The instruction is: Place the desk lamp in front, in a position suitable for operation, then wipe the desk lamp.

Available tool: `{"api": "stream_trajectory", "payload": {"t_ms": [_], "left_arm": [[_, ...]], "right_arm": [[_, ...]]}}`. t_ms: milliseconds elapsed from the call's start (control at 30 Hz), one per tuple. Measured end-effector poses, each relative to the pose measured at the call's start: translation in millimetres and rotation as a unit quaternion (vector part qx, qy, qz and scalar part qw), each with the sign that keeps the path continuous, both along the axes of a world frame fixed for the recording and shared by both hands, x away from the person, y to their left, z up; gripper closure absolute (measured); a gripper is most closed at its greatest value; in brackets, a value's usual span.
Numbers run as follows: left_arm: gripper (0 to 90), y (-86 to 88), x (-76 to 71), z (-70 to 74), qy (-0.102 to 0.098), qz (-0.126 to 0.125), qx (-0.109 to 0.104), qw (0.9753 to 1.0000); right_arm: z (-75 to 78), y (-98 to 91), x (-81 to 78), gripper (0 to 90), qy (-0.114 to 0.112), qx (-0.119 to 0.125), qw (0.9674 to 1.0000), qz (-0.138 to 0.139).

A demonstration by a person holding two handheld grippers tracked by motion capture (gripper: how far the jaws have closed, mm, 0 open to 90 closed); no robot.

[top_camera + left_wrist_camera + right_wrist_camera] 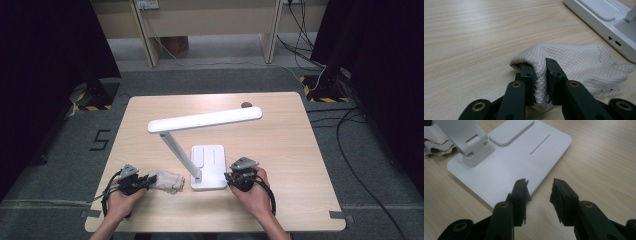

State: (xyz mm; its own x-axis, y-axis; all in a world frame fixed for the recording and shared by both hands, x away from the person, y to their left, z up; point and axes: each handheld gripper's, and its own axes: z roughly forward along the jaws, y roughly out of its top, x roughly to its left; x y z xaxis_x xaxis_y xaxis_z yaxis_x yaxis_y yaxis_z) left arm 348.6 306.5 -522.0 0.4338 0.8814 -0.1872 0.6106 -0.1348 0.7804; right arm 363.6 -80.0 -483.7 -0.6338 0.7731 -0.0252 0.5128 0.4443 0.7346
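The left gripper (146, 180) is sitting near the front left of the tabletop (280, 150), with its jaws clamping a fold of the white cloth (165, 181). In the left gripper view the cloth (574, 65) is showing a diamond-weave texture; one bunched edge is standing pinched between the two black jaws, while the rest is lying flat on the wood and spreading toward the lamp base (604, 22). The far corner of the cloth is lying just beside the base edge; whether it is touching that edge is not clear from these views.

The right gripper (231, 176) is resting at the front right corner of the lamp base (209, 167), with its jaws standing apart and gripping nothing. In the right gripper view the right gripper (539, 185) is pointing across that corner: one jaw is lying over the white surface of the lamp base (506, 165), and the other is lying over bare wood beside it. The hinge block (474, 147) of the lamp is rising at the rear of the base, and the cloth (435, 143) is lying beyond it.

The lamp arm (180, 152) is slanting up and to the left from the base, and the long lamp head (205, 119) is extending level above the middle of the tabletop.
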Motion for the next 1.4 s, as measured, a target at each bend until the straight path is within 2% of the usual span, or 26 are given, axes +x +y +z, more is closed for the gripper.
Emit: {"api": "stream_trajectory", "payload": {"t_ms": [200,300,567,733,767,800,1000,1333,1400], "left_arm": [[80.2,1.6,-4.3,6.3,-0.008,0.004,-0.019,0.9998],[80.5,3.0,-11.0,19.5,-0.031,0.008,-0.043,0.9986],[80.6,3.6,-22.9,49.7,-0.069,0.008,-0.074,0.9948],[80.6,5.0,-26.5,70.7,-0.095,0.009,-0.088,0.9915],[80.6,5.0,-26.5,70.7,-0.095,0.009,-0.088,0.9915],[80.6,4.7,-27.7,78.4,-0.103,0.007,-0.088,0.9908],[80.6,4.0,-33.5,96.6,-0.125,0.004,-0.086,0.9884],[80.5,2.5,-40.0,103.7,-0.131,0.001,-0.083,0.9878],[80.5,2.3,-39.1,107.0,-0.136,0.0,-0.088,0.9867]], "right_arm": [[-1.5,0.9,0.8,64.5,-0.005,0.001,1.0,-0.001],[-1.7,2.2,2.1,64.5,-0.007,0.002,1.0,0.0],[0.6,4.8,3.4,64.3,-0.013,0.006,0.9999,0.005],[-0.6,1.3,5.6,64.3,-0.013,0.007,0.9999,0.004],[-0.7,0.9,5.9,64.2,-0.012,0.009,0.9999,0.002],[-0.5,0.5,5.9,64.2,-0.012,0.009,0.9999,0.0],[-0.3,0.8,6.1,64.4,-0.022,0.018,0.9996,0.0],[-1.9,10.1,9.3,66.6,-0.021,0.013,0.9995,0.021],[-3.2,12.5,10.8,73.3,-0.025,0.016,0.9992,0.029]]}}
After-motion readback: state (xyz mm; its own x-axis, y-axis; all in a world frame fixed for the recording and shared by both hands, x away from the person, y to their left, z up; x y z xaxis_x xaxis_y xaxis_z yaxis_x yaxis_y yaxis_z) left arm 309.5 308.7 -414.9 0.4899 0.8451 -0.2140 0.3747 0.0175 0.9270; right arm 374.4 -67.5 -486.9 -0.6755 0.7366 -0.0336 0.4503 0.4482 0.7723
